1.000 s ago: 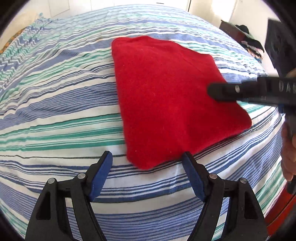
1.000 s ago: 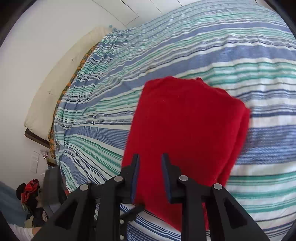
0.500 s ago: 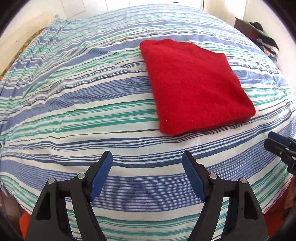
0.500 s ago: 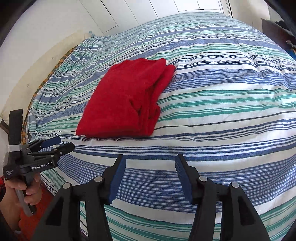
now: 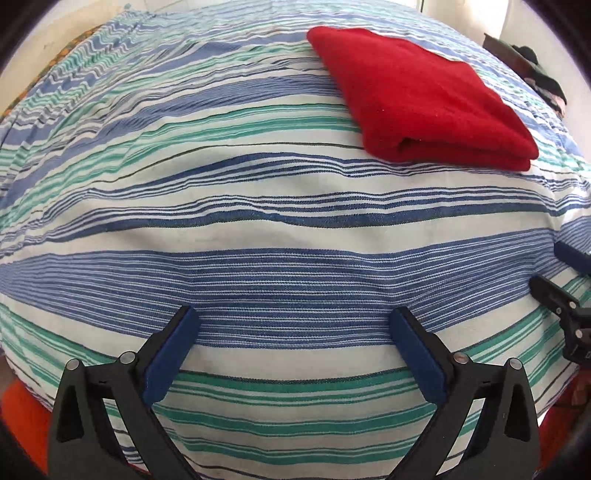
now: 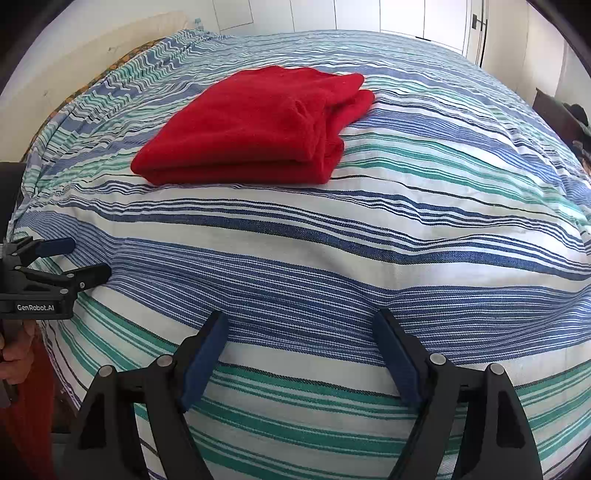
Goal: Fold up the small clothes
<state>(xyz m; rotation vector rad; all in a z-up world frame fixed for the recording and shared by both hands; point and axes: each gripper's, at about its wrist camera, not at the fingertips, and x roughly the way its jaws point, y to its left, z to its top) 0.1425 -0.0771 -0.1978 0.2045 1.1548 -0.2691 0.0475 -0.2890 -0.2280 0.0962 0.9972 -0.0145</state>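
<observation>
A red garment [image 5: 417, 92] lies folded in a thick rectangle on the striped bed cover [image 5: 258, 221], far ahead and to the right in the left wrist view. In the right wrist view the red garment [image 6: 255, 129] lies ahead and left of centre. My left gripper [image 5: 295, 325] is open and empty, low over the near part of the bed. My right gripper [image 6: 299, 328] is open and empty too. The right gripper also shows at the right edge of the left wrist view [image 5: 565, 273], and the left gripper at the left edge of the right wrist view [image 6: 81, 258].
The striped cover [image 6: 369, 240] spans the whole bed. A cream headboard [image 6: 92, 48] stands at the far left. Dark clothes lie on a stand [image 5: 535, 70] beyond the bed's right side. White cupboard doors [image 6: 406, 18] line the far wall.
Both grippers have pulled back from the folded red garment toward the near edge of the bed. The right gripper, nearly shut over the garment a second ago, has opened wide.
</observation>
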